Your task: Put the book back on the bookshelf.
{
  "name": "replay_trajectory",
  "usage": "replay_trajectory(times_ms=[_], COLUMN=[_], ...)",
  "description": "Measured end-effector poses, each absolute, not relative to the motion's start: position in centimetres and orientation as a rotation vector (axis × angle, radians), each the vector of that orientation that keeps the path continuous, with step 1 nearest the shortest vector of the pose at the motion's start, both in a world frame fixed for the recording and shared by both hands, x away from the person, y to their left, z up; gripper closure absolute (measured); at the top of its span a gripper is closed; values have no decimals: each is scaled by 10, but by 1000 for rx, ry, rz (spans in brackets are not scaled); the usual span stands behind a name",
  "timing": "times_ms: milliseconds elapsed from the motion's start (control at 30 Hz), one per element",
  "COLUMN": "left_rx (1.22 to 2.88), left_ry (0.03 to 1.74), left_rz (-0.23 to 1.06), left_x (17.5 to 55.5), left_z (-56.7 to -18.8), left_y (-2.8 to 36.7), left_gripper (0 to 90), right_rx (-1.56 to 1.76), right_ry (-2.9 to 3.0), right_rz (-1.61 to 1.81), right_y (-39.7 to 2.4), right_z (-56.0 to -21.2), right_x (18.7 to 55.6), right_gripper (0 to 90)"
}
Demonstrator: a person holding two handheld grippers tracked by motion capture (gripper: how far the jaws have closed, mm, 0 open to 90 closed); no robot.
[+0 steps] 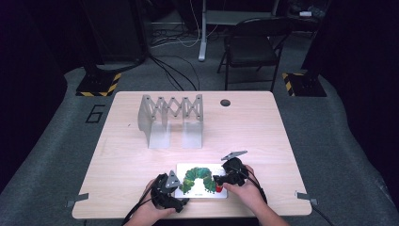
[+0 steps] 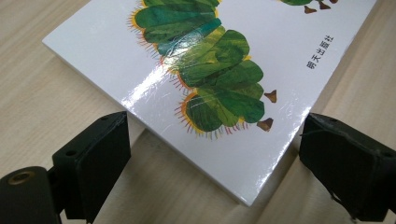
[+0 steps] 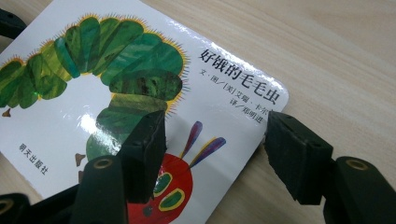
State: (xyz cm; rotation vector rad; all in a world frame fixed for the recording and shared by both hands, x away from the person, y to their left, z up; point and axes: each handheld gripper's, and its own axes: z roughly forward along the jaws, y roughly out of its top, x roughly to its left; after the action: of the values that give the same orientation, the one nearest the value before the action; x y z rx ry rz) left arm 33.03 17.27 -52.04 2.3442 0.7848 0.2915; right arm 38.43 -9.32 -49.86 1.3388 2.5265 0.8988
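Glossy white board book with a green caterpillar lies flat at the counter's near edge. Left gripper jaws stand wide, straddling its corner untouched. Right gripper jaws gape partway, one above the cover, one just beside its edge.

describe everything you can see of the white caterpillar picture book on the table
The glossy white picture book lies flat and closed on the pale wooden table, near its front edge. Its cover shows a green caterpillar with a red head, and black Chinese lettering. It looks like thick board with rounded corners. The left gripper straddles one corner, the right gripper another; neither visibly clamps it.
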Motion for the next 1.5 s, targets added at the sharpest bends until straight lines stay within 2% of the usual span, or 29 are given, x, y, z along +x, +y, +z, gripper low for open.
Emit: replay_trajectory(times_ms=[500,1000,1300,1500], left_rx=[2369,2320,2304,2295], left_ry=[818,829,886,914], left_rz=[270,302,331,336], left_x=[356,354,348,346], left_z=[-517,-521,-520,-520], left_y=[183,187,184,182], left_gripper=[106,96,121,133], right_rx=[1369,1368,1431,1457], right_ry=[2528,2560,2584,2585], right_rz=[826,832,841,849], right_y=[-74,-72,-82,-77], right_z=[-495,-494,-493,-496], right_x=[409,416,443,448], right_gripper=[389,390,392,407])
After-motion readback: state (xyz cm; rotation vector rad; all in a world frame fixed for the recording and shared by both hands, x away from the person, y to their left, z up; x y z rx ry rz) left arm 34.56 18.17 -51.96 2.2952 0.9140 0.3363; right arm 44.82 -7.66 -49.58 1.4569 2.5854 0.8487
